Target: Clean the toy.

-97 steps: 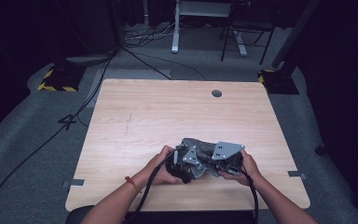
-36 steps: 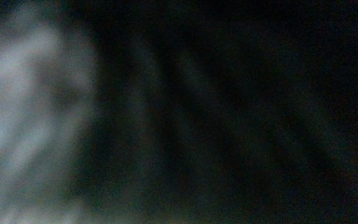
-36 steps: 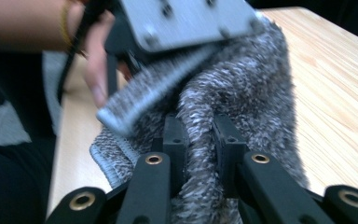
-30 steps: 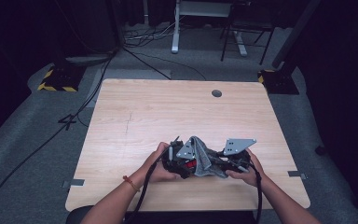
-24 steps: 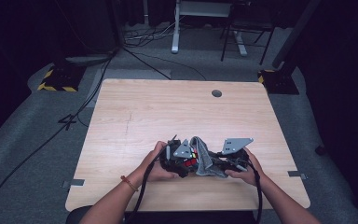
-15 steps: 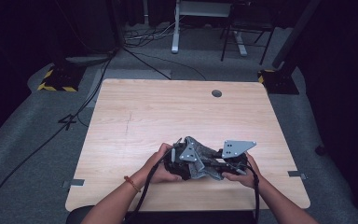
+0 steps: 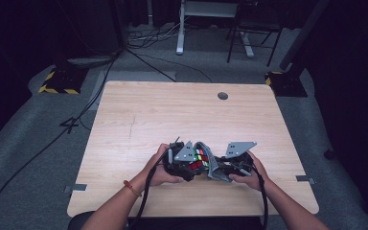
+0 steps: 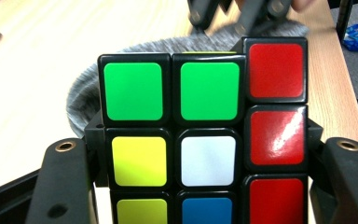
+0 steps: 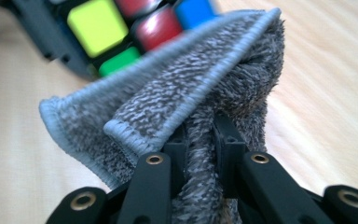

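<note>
A colour-tiled puzzle cube [image 8: 200,140] with green, red, yellow, white and blue squares sits between the two black jaws of my left gripper [image 8: 200,186], which is shut on its sides. In the high view the cube [image 7: 199,160] is near the table's front edge, between both hands. My right gripper [image 9: 200,140] is shut on a bunched grey cloth [image 9: 191,93], whose folded edge lies against the cube [image 9: 121,28]. From above, the cloth [image 7: 213,165] hangs just right of the cube, with the right gripper [image 7: 225,170] beside it and the left gripper [image 7: 182,165] on the other side.
The light wooden table [image 7: 172,115] has a round cable hole [image 7: 223,96] at its far side. Beyond it on the grey floor are cables, a desk frame [image 7: 211,24] and yellow-black striped blocks [image 7: 60,81].
Over the last second the cloth in the right gripper has shifted across the cube's side, and the right hand has dipped slightly. The left hand and cube stay put.
</note>
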`<state>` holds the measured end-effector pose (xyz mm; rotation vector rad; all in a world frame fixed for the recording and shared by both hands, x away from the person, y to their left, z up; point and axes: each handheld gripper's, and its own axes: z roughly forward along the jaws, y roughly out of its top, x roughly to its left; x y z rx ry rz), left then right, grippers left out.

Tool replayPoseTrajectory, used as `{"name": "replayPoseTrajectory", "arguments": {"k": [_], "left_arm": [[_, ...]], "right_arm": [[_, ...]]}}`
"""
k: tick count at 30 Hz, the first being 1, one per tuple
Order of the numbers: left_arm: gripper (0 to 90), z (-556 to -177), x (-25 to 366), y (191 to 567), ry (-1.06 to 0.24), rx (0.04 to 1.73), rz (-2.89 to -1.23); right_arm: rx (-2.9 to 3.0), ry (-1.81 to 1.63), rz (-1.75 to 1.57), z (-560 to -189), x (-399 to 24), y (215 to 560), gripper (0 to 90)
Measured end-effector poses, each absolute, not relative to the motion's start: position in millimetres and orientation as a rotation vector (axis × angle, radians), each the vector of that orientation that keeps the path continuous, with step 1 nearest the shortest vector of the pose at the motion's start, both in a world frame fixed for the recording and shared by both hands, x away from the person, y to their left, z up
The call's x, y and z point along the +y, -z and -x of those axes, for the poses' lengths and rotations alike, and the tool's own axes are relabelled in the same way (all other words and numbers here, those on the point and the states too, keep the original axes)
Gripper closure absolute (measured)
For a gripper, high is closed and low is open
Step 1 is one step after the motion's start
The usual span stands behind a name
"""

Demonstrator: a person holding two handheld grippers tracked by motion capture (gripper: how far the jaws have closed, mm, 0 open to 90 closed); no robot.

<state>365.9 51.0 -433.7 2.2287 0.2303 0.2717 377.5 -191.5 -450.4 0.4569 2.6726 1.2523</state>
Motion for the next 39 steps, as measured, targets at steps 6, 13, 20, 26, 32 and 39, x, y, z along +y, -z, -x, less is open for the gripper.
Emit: {"name": "replayPoseTrajectory", "arguments": {"k": [6,13,20,26,32,39], "left_arm": [[33.5,-368,52,439,-0.235,0.219,-2.231],[33.1,-369,54,440,-0.209,0.213,-2.242],[32.9,-367,45,448,-0.214,0.194,-2.309],[33.2,-367,44,445,-0.235,0.203,-2.282],[33.4,-365,50,433,-0.248,0.200,-2.203],[32.5,-367,51,439,-0.281,0.215,-2.253]], "right_arm": [[2.673,-1.368,-0.426,-374,-192,448,79.2],[2.617,-1.464,-0.409,-371,-200,439,79.2],[2.574,-1.535,-0.375,-366,-200,430,79.2],[2.546,-1.514,-0.410,-369,-199,429,79.1],[2.610,-1.425,-0.456,-376,-199,441,79.1],[2.593,-1.525,-0.408,-371,-198,439,79.0]]}}
